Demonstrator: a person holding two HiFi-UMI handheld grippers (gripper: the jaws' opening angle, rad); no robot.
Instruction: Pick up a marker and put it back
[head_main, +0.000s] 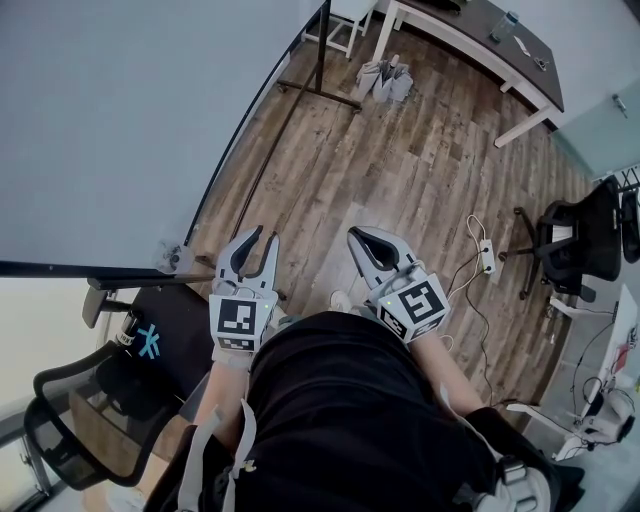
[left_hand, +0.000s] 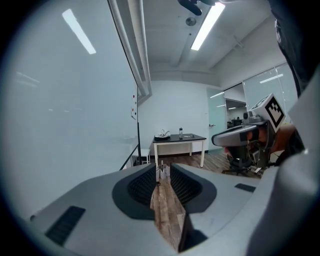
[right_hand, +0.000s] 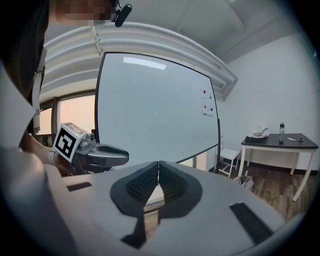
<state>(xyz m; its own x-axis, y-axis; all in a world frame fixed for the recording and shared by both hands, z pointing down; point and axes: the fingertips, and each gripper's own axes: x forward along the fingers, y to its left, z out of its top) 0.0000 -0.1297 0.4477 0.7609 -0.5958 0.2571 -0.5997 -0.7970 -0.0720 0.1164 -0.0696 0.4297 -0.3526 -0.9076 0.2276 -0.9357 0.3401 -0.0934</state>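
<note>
A large whiteboard (head_main: 120, 120) fills the left of the head view, standing over a wood-plank floor (head_main: 400, 170). A dark-topped table (head_main: 500, 50) stands far off against the wall. The person, in a black top (head_main: 340, 420), holds both grippers out in front of the torso. They are side by side and a little apart, each aimed forward and tipped slightly down over the floor. The left gripper (head_main: 265, 236) sits close to the whiteboard's lower edge. In the left gripper view its fingers (left_hand: 145, 186) stand apart with a narrow gap, and only floorboards show between them. The right gripper (head_main: 355, 236) points a bit more toward the room. In the right gripper view its fingertips (right_hand: 155, 167) meet, pressed together on nothing, with the whiteboard beyond them. No view shows a marker clearly enough to place it; neither gripper carries one.
</note>
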